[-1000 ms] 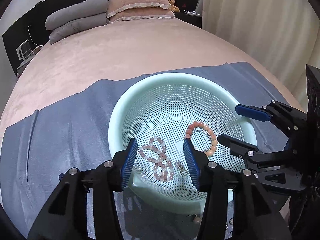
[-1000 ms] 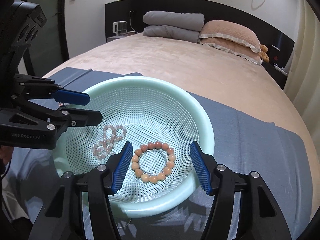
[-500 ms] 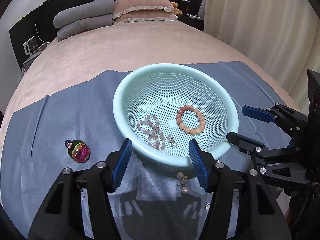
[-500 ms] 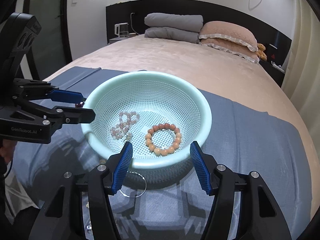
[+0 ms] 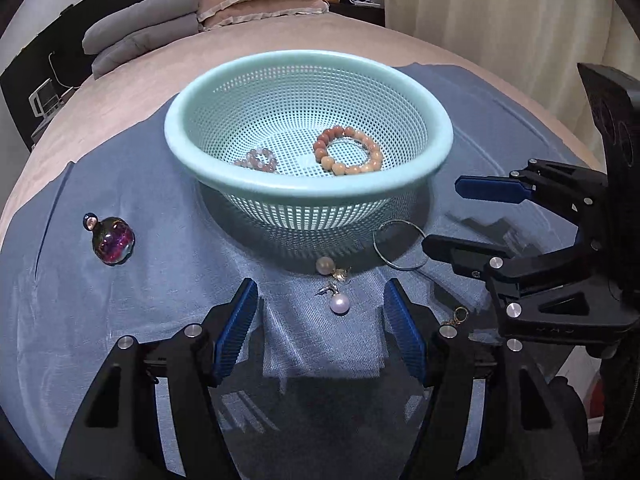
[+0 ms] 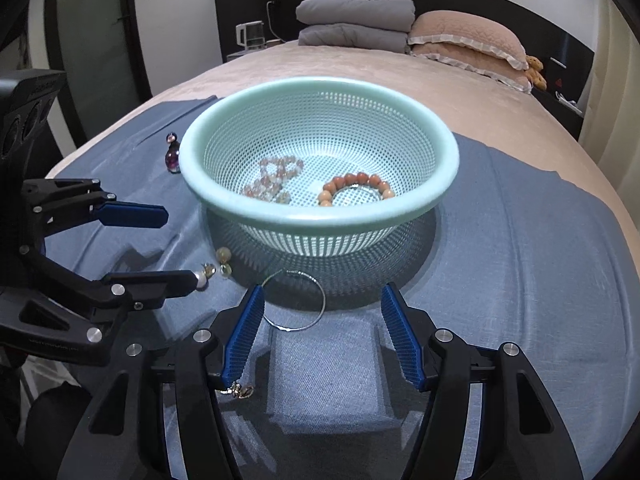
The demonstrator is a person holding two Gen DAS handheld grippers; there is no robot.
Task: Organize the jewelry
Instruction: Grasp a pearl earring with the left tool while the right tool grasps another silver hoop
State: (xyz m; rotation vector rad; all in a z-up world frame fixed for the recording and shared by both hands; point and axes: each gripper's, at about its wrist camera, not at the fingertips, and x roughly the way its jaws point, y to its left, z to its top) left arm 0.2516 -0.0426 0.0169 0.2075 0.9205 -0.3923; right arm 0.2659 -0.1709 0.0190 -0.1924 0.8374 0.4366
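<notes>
We see the pearl drop earrings (image 5: 334,286) on the blue cloth (image 5: 160,280) just ahead of our spread, empty left gripper (image 5: 320,326), the thin silver hoop (image 6: 295,301) before our spread right gripper (image 6: 322,334), the mint perforated plastic basket (image 5: 308,192) beyond both.

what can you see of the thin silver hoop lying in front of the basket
The silver hoop is a single thin, shiny wire ring, apparently metal, with nothing strung on it. It lies flat on the blue cloth, just in front of the mint basket and in its shadow; whether it touches the base is unclear. The right gripper hovers open nearby, not gripping it.
</notes>
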